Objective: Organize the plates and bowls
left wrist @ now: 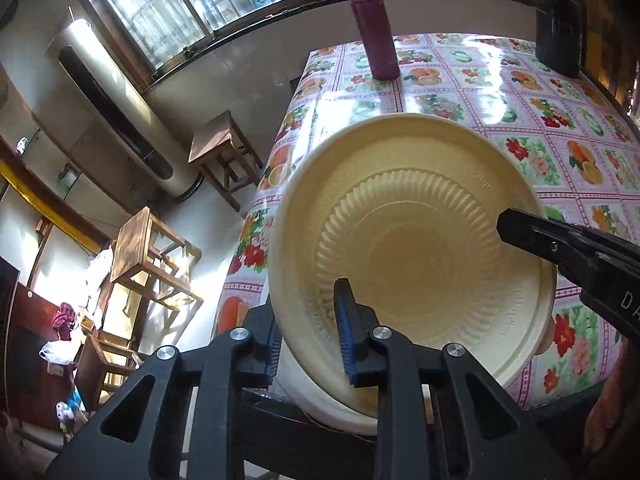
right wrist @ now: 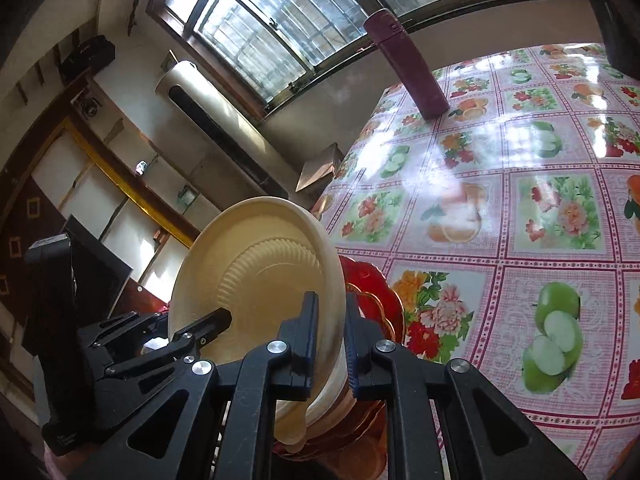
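A cream ribbed bowl (left wrist: 412, 248) hangs tilted over the near left corner of the table, the top one of a nested cream stack (left wrist: 320, 404). My left gripper (left wrist: 310, 312) is shut on its near rim, one blue pad inside and one outside. In the right wrist view the same bowl (right wrist: 256, 272) has my right gripper (right wrist: 331, 312) shut on its opposite rim. One right finger (left wrist: 528, 232) reaches over the bowl's edge. Red gold-edged plates (right wrist: 376, 296) lie just behind and under the bowl, partly hidden.
The table (right wrist: 520, 200) wears a glossy fruit-and-flower cloth. A maroon bottle (left wrist: 372, 28) stands at its far end and a black object (left wrist: 558, 28) at the far right. Wooden stools (left wrist: 220, 144) (left wrist: 152, 256) stand on the floor left of the table.
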Motion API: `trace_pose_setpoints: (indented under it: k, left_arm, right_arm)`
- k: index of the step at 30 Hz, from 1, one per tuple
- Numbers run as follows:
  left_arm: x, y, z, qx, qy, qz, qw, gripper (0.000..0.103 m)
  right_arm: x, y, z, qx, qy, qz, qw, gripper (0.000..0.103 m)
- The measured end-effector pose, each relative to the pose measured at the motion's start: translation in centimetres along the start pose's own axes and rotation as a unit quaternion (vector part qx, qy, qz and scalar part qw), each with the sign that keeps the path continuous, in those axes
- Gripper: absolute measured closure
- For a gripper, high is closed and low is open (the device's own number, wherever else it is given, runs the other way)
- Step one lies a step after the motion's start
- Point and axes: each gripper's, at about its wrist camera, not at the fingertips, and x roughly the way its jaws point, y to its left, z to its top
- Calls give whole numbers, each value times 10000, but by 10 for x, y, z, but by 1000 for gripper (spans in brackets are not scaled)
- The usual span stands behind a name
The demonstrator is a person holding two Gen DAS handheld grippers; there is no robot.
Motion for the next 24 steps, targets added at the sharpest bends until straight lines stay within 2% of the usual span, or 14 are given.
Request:
trace_pose_setpoints:
  k: [3, 4, 5, 6, 7, 11, 13, 15, 16, 18, 19, 21, 23, 24]
  left_arm:
    - [5, 12, -16, -90, -29, 369, 9993, 77]
    - [3, 16, -19, -117, -86, 531, 9985, 66]
    - [-1, 20, -22, -162, -173, 606, 9979, 48]
    - [-6, 25, -26, -222, -329, 669, 9970, 42]
    - [-14, 30, -29, -286, -527, 743, 9954, 36]
    - [-51, 41, -35, -698, -1541, 1043, 9801, 18]
    - [-72, 43, -37, -889, -2100, 948, 9690, 18]
    - [-90, 40, -34, -1059, -2567, 399, 9598, 17]
    - [-97, 37, -31, -1079, -2745, -129, 9554, 15]
    - [-104, 29, -20, -996, -2792, -1712, 9396, 12]
    - [-103, 24, -12, -940, -2687, -2605, 9226, 12]
    - [-96, 9, 9, -800, -2210, -4392, 8671, 12]
    - [-84, -4, 29, -993, -1630, -5733, 7968, 12]
    - [-77, -11, 38, -1134, -1355, -6339, 7530, 12]
  right_arm:
    - [12, 13, -11, -464, 38, -361, 9983, 84]
    - [11, 16, -13, -610, 24, -431, 9972, 71]
    - [7, 19, -13, -701, -30, -438, 9966, 63]
    - [0, 19, -13, -740, -149, -423, 9962, 48]
    - [-7, 21, -12, -758, -321, -386, 9959, 39]
    - [-45, 15, -9, -961, -1031, -290, 9896, 28]
    - [-62, 5, -10, -1076, -1411, -453, 9831, 20]
    - [-78, -11, -13, -1089, -1759, -754, 9755, 17]
    - [-85, -20, -13, -1077, -1846, -946, 9723, 16]
    - [-99, -41, -10, -979, -1904, -1340, 9676, 16]
    - [-108, -54, -8, -879, -1934, -1497, 9656, 16]
    - [-126, -82, -3, -621, -2026, -1745, 9616, 16]
    - [-146, -111, 0, -318, -2201, -1948, 9553, 15]
    - [-155, -126, 1, -166, -2282, -2039, 9519, 14]
